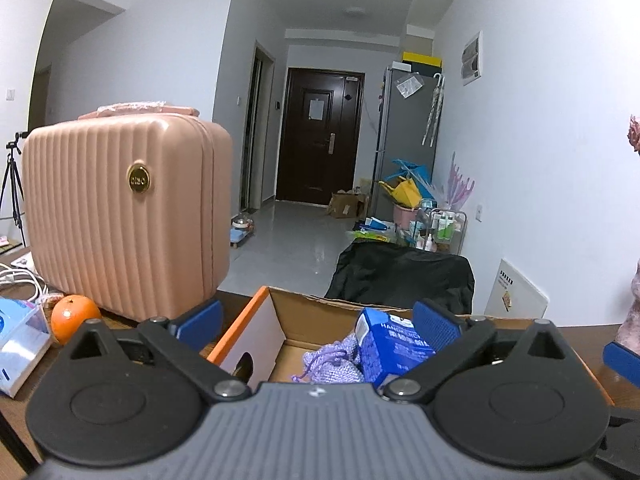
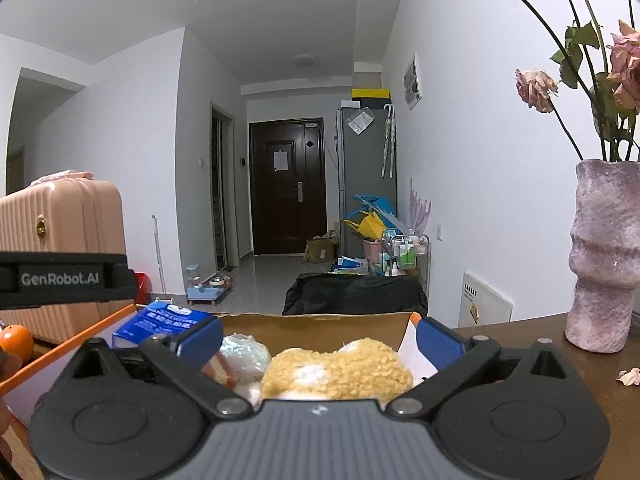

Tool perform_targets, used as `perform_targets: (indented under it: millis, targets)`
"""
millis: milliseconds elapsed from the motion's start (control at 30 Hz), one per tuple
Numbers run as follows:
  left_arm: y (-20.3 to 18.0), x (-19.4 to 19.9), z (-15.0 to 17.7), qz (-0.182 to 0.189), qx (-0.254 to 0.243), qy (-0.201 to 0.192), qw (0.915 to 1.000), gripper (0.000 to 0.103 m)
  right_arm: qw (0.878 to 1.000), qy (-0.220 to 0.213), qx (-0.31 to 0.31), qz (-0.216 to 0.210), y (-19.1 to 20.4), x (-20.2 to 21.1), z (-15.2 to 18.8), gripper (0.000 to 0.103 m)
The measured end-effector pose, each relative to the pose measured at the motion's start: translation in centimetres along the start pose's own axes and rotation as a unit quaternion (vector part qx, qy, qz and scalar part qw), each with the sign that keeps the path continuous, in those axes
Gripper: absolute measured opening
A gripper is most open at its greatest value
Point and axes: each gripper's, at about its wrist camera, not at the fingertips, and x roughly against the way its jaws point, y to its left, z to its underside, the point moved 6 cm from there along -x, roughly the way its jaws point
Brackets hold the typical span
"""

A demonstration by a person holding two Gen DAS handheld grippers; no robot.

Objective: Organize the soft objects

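A: Both grippers over the cardboard box (image 1: 280,316) on the bench (image 2: 520,344). Left gripper (image 1: 316,320): fingers spread wide, nothing pinched. Right gripper (image 2: 320,336): same, wide apart, gripping nothing.

B: Where are the soft things?

A: In the box. Blue tissue pack (image 1: 394,344) leans at the left gripper's right finger (image 1: 436,326), may be just touching, hard to say. Purple knit pouch (image 1: 332,364) beside it on the box floor. From the right wrist, the yellow plush toy (image 2: 336,372) lies between and below the open fingers, with a clear plastic bag (image 2: 244,354) just left of it.

B: Step in hand?

A: Looks like release into the box, items down. To do it well the person should lift both grippers straight up, fingers kept wide, so no pad drags the tissue pack or snags the plush.

B: Risks?

A: The left gripper's right finger could tip the pack out over the box wall. The pink suitcase (image 1: 124,216) and orange (image 1: 74,316) sit close left, the vase (image 2: 604,256) close right; avoid sideways swings.
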Motion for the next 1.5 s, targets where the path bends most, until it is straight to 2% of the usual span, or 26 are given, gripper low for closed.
perform_targets:
  millis: [333, 733, 1067, 1500]
  targets:
    - [0.3, 2.1, 0.0, -0.009, -0.017, -0.021, 0.9996, 0.103, 1.0, -0.008, 0.006, 0.004, -0.3, 1.9, 0.1, 0.103]
    - [1.4, 6.1, 1.2, -0.011, -0.031, -0.024, 0.9992, 0.103, 1.0, -0.012, 0.008, 0.006, -0.5, 6.5, 0.8, 0.103]
    - [3.2, 11.7, 3.6, -0.014, -0.045, -0.02, 0.9987, 0.103, 1.0, -0.007, 0.008, 0.007, -0.5, 12.8, 2.3, 0.103]
    - [6.7, 21.6, 6.4, -0.011, -0.048, -0.016, 0.9986, 0.103, 1.0, 0.008, 0.015, 0.001, -0.1, 23.7, 4.5, 0.103]
